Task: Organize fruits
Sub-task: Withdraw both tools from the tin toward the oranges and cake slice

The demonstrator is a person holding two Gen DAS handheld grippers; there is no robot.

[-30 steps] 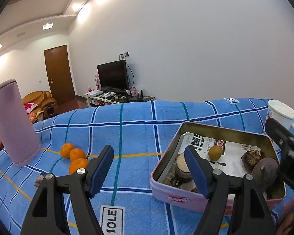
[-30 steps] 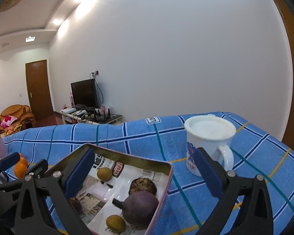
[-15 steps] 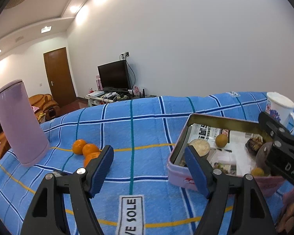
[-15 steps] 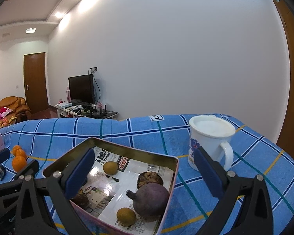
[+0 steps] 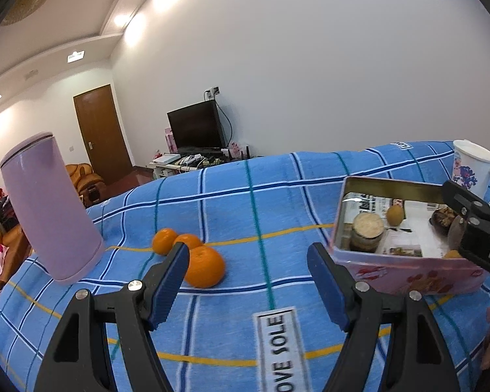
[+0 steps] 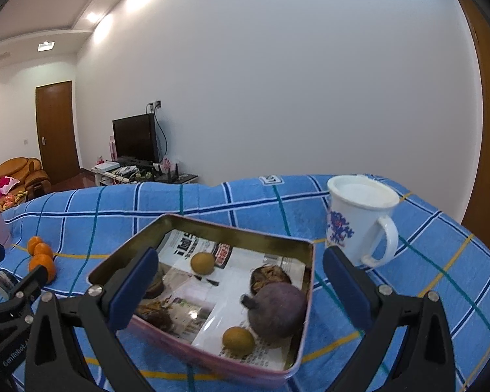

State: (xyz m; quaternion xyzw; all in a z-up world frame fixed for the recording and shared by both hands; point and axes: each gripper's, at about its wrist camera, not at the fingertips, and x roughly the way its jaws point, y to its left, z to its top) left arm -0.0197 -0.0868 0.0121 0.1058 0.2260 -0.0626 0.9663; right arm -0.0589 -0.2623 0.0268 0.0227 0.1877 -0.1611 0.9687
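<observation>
Three oranges lie in a row on the blue plaid cloth; the nearest orange [image 5: 203,265] sits just past my left gripper's left finger, and they show small in the right wrist view [image 6: 42,263]. My left gripper [image 5: 246,272] is open and empty, low over the cloth. A pink tin [image 5: 405,272] lined with newspaper holds a purple mangosteen [image 6: 276,308], two small brown-yellow fruits [image 6: 237,340] and a broken husk [image 6: 270,276]. My right gripper [image 6: 238,282] is open and empty, hovering over the tin [image 6: 209,223].
A tall lilac jug [image 5: 45,209] stands at the left of the cloth. A white mug [image 6: 359,217] with a blue pattern stands right of the tin. A small round jar [image 5: 366,236] sits in the tin's near-left corner. A "SOLE" label [image 5: 277,349] is on the cloth.
My left gripper has swung left, away from the tin and toward the oranges, which now lie nearer. My right gripper has come closer over the tin. Both stay open.
</observation>
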